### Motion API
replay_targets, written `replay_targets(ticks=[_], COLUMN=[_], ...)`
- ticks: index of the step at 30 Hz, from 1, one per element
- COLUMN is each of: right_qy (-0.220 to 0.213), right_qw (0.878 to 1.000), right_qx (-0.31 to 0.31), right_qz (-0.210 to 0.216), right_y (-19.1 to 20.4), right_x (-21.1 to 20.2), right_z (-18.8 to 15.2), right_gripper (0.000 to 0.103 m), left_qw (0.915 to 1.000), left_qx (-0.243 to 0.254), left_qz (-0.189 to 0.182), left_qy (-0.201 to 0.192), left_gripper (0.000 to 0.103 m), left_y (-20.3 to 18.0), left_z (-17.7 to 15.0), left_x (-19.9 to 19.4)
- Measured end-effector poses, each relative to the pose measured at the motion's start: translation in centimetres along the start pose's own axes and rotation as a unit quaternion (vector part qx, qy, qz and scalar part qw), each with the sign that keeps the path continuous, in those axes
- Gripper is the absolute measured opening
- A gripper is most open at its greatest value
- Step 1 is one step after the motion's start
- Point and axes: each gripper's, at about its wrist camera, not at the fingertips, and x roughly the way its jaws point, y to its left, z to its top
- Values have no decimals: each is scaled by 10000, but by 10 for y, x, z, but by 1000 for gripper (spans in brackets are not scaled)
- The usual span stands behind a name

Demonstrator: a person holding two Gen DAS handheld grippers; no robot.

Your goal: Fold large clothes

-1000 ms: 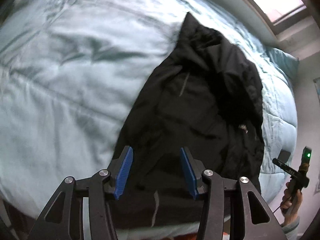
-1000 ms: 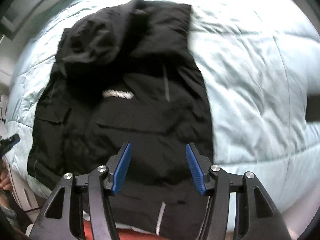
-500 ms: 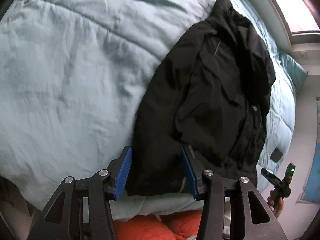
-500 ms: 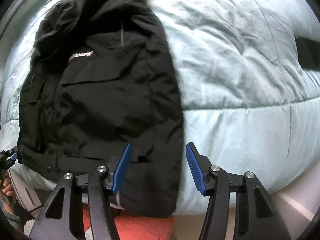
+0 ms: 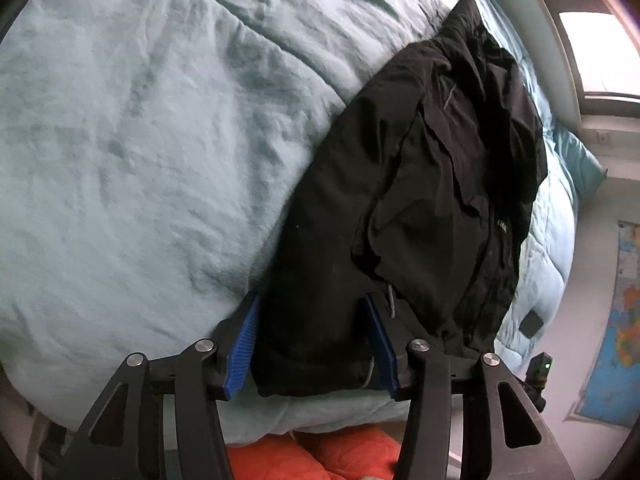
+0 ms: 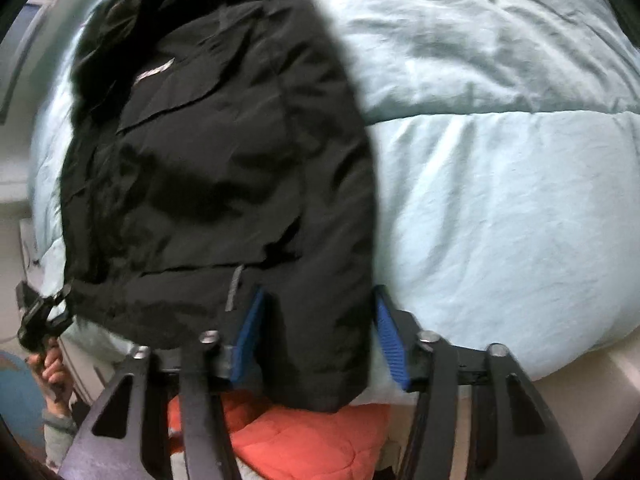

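A black hooded jacket [image 5: 420,200] lies lengthwise on a pale blue duvet [image 5: 140,140], sleeves folded in, hood at the far end. My left gripper [image 5: 312,344] is open, its blue pads on either side of the jacket's near-left hem corner. In the right wrist view the jacket [image 6: 224,168] hangs over the bed's near edge, and my right gripper [image 6: 318,344] is open with its pads on either side of the near-right hem corner. Neither gripper is closed on the cloth.
An orange quilt [image 6: 304,440] lies below the bed edge, also in the left wrist view [image 5: 344,452]. A small black object [image 5: 532,324] rests on the duvet [image 6: 500,200] by the jacket. A window [image 5: 592,32] is beyond the bed. A map [image 5: 616,320] hangs on the wall.
Both grippers have dropped toward the bed's near edge and moved outward, from over the jacket's middle to straddling its two hem corners. Both stay open.
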Motion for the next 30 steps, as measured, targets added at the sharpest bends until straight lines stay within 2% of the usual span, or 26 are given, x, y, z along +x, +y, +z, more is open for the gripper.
replay_targets(ticks=[1, 3, 5, 6, 10, 13, 14, 15, 16, 18, 20, 24, 30], right_qy=[-20, -98, -85, -19, 259, 249, 269, 229, 159, -39, -186, -525, -884], right_qw=[9998, 9987, 9988, 9991, 9994, 9994, 9993, 9994, 9994, 9988, 9985, 9971, 9935], right_qx=[-116, -383, -427, -395, -219, -241, -243, -252, -315, -460, -470, -502, -711], right_qz=[-141, -322, -230, -173, 50, 60, -2, -43, -69, -188, -217, -213, -105], right_y=[4, 16, 19, 18, 12, 13, 15, 19, 21, 29, 41, 56, 66], right_x=[-1, -7, -9, -7, 8, 14, 15, 13, 10, -4, -11, -39, -81], right_z=[-2, -6, -10, -10, -11, -12, -11, -10, -9, -7, -5, 7, 45], right_gripper=[36, 35, 38, 39, 58, 59, 53, 45, 27, 21, 18, 16, 15], left_qw=[10000, 9995, 9959, 9937, 9951, 9977, 9980, 9974, 9957, 9908, 9888, 9874, 9766], left_qx=[44, 261, 715, 907, 953, 672, 623, 680, 810, 1112, 1234, 1288, 1662], left_qz=[26, 138, 432, 535, 249, 40, 51, 218, 400, 663, 629, 198, -14], left_qy=[-20, -128, -360, -377, -114, -31, -65, -137, -204, -398, -560, -894, -1363], left_gripper=[53, 52, 38, 37, 38, 38, 38, 35, 20, 14, 11, 11, 11], left_y=[-1, -9, -24, -32, -34, -24, -24, -28, -34, -52, -63, -87, -138], left_z=[-1, -3, -7, -8, -3, 3, 2, 1, -1, -4, 0, 13, 34], left_x=[0, -2, -7, -7, 1, 5, 5, 4, 1, -5, -15, -41, -74])
